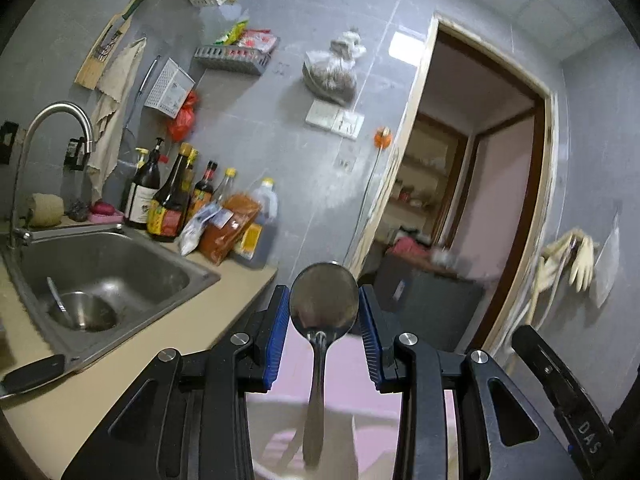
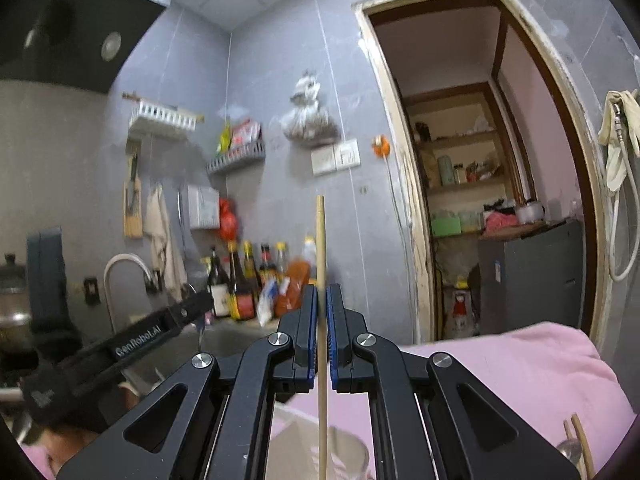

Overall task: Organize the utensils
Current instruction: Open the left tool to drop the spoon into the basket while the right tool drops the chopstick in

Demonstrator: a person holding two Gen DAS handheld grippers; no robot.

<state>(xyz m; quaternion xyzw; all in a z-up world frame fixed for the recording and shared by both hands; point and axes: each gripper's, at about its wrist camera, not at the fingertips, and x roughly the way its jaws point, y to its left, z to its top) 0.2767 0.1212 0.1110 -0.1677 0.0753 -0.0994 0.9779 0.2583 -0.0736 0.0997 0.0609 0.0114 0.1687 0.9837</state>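
Observation:
In the left wrist view my left gripper [image 1: 324,314] is shut on a metal spoon [image 1: 323,300]. Its blue pads press the two edges of the bowl, and the handle hangs straight down. Under the handle lies the rim of a pale container [image 1: 340,412] on pink fabric. In the right wrist view my right gripper [image 2: 322,312] is shut on a single wooden chopstick [image 2: 320,240], which stands upright and runs well above and below the pads. Its lower end hangs over a pale cup [image 2: 348,448].
A steel sink [image 1: 160,292] on the left holds a metal bowl [image 1: 86,312] with a utensil in it. Sauce bottles [image 1: 168,200] crowd the counter corner behind it. More chopsticks [image 2: 576,440] lean at the lower right. A doorway [image 2: 480,160] opens to the right.

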